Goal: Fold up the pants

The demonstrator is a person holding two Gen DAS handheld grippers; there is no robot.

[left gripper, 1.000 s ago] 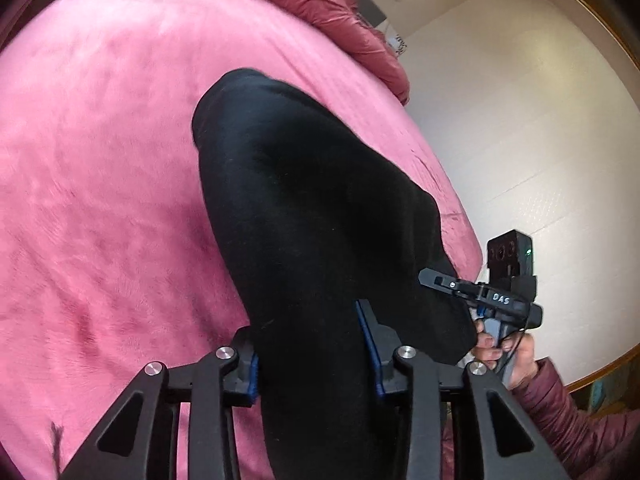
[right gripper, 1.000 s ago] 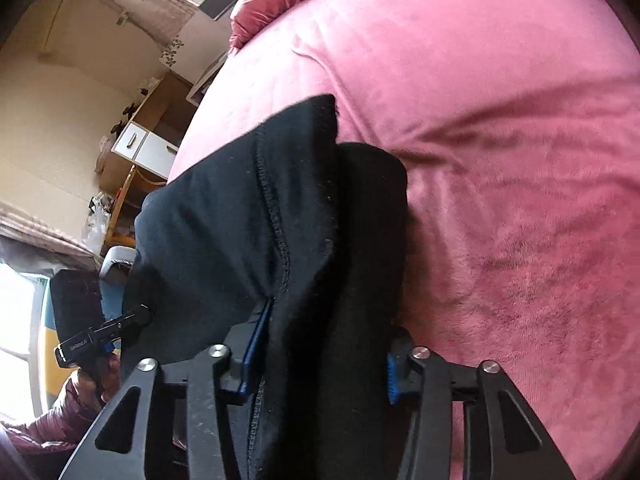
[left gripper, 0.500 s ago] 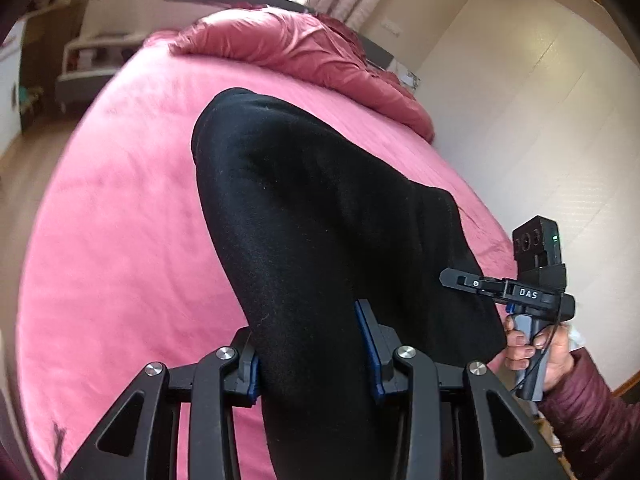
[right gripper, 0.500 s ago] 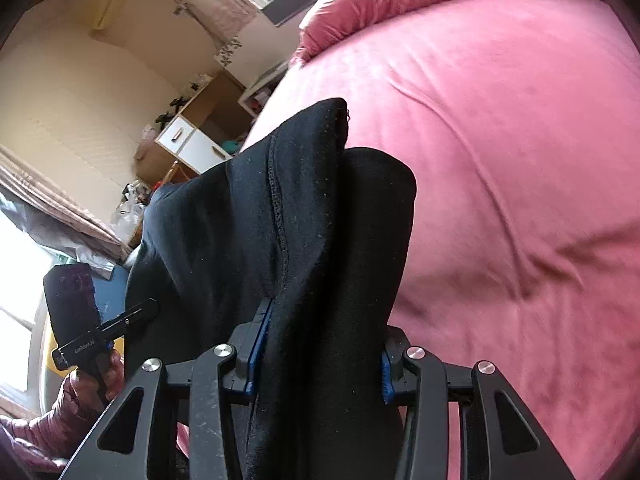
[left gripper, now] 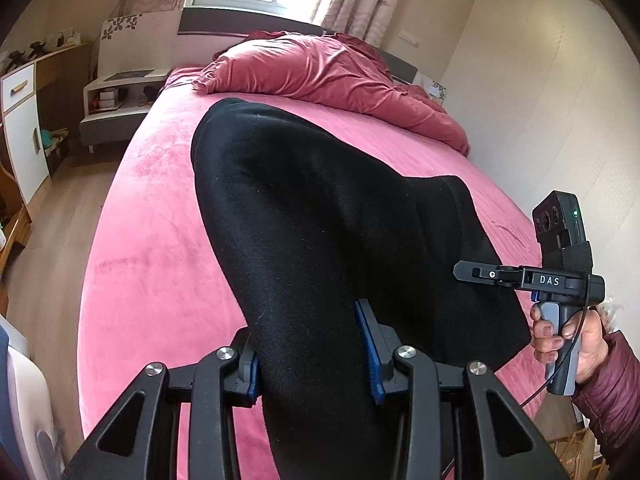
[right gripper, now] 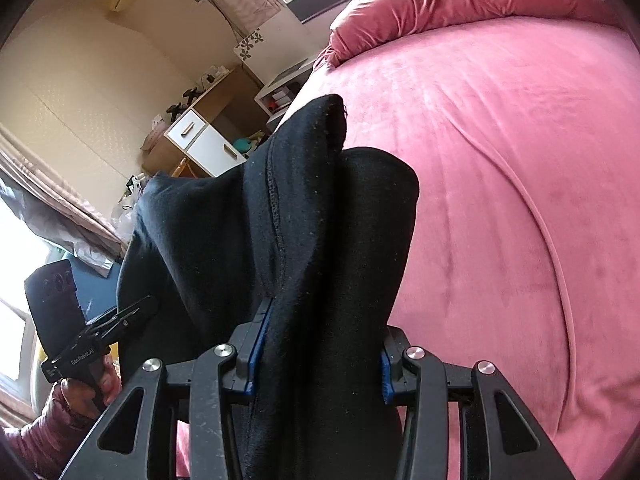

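Observation:
The black pants (left gripper: 320,232) hang in the air above the pink bed (left gripper: 152,248), held up between both grippers. My left gripper (left gripper: 310,352) is shut on one thick fold of the pants. My right gripper (right gripper: 318,344) is shut on another bunched part with a stitched seam (right gripper: 276,216). In the left wrist view the right gripper (left gripper: 472,274) shows at the right, its fingertips hidden in the cloth. In the right wrist view the left gripper (right gripper: 136,312) shows at the lower left, against the pants (right gripper: 304,240).
A crumpled red duvet (left gripper: 320,72) lies at the head of the bed below the window. A white bedside shelf (left gripper: 116,104) and a wooden cabinet with white drawers (left gripper: 24,120) stand left of the bed. A white wall (left gripper: 560,100) runs along the right side.
Both grippers have lifted and tilted upward with the pants. The view went from the bed surface to the whole room. The pants now hang higher above the bed.

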